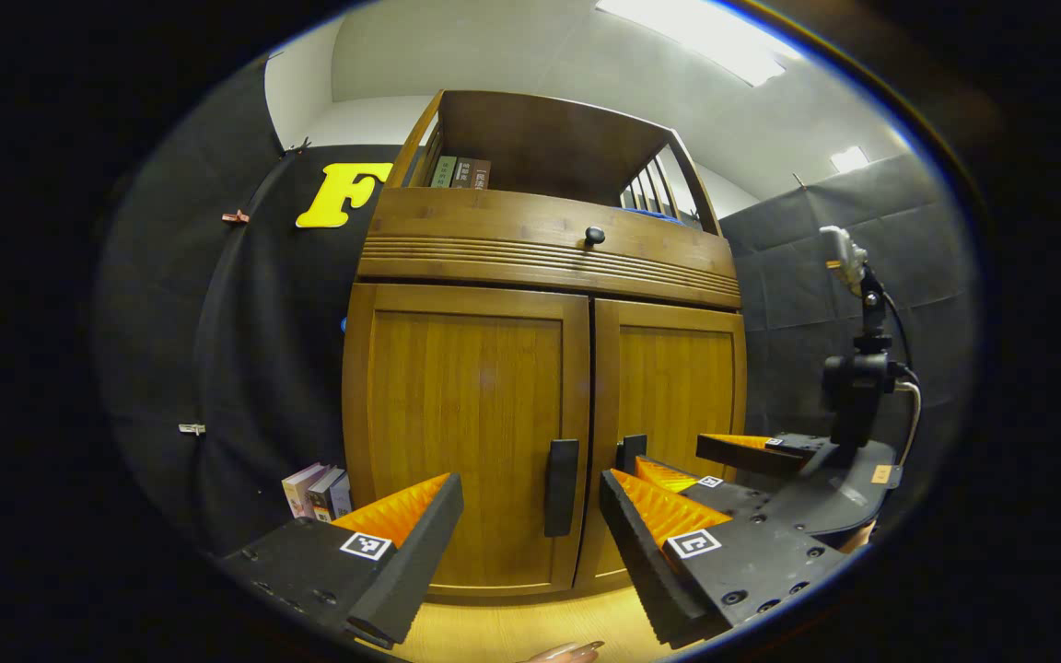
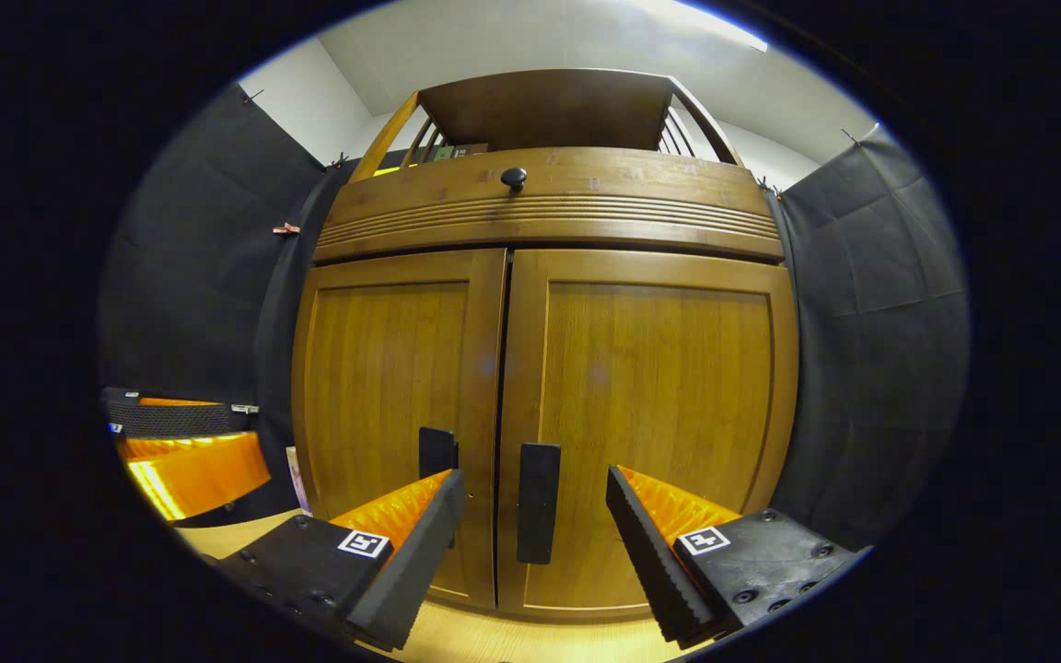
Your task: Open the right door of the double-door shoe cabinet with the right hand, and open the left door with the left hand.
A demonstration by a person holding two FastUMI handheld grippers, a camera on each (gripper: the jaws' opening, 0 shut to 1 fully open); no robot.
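Note:
The wooden shoe cabinet has both doors closed. In the left gripper view, the left door [image 1: 461, 424] carries a dark vertical handle [image 1: 561, 486], and my left gripper [image 1: 530, 543] is open just in front of it, the handle showing between the fingers. In the right gripper view, the right door [image 2: 659, 414] has its handle [image 2: 538, 502] between the fingers of my open right gripper [image 2: 535, 543]; the left door's handle [image 2: 437, 451] is beside it. The right gripper [image 1: 669, 453] also appears by the right door, and the left gripper [image 2: 250, 435] at the far left.
Above the doors runs a drawer front with a round knob [image 1: 594, 236], and an open shelf with books [image 1: 461, 172] tops the cabinet. More books [image 1: 317, 490] stand on the floor left of the cabinet. Black cloth walls close both sides. A fingertip [image 1: 572, 652] shows at the bottom edge.

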